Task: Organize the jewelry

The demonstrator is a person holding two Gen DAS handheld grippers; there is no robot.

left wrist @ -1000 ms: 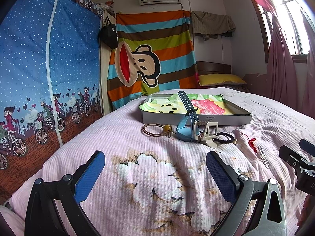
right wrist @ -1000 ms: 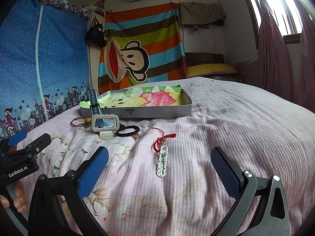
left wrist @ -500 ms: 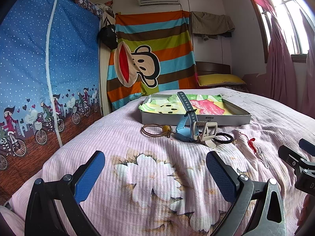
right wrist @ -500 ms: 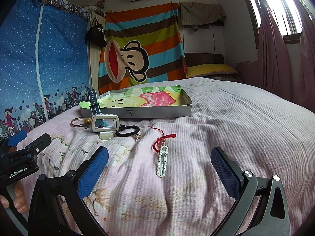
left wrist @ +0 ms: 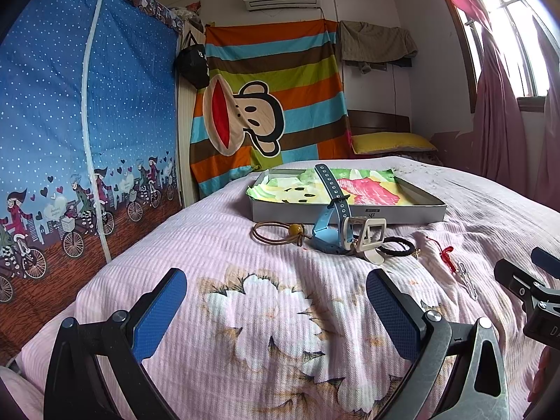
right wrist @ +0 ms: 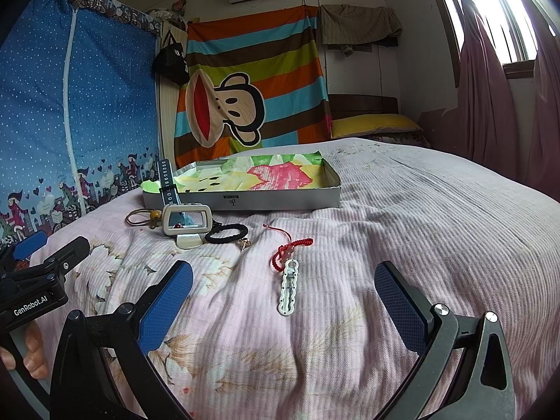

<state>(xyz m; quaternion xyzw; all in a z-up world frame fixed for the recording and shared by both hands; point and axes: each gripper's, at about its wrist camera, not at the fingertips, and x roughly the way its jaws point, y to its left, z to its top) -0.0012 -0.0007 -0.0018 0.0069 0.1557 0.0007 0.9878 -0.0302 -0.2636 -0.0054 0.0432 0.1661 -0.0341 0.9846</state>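
Both grippers, left gripper (left wrist: 276, 309) and right gripper (right wrist: 283, 302), jaws wide apart, empty, over bed (right wrist: 420, 231). Open bedspread right of the tray (right wrist: 266, 203). In front of tray: one watch (left wrist: 329, 224), one brown band (left wrist: 276, 232), one black band (right wrist: 226, 232), one red-cord charm (right wrist: 288, 285).

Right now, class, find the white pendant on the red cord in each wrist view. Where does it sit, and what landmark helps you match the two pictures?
Left wrist view: the white pendant lies far right on the bedspread, near the right hand-held gripper.
Right wrist view: the pendant lies near centre, ahead of the open fingers.
Shared landmark: the shallow grey box behind it.
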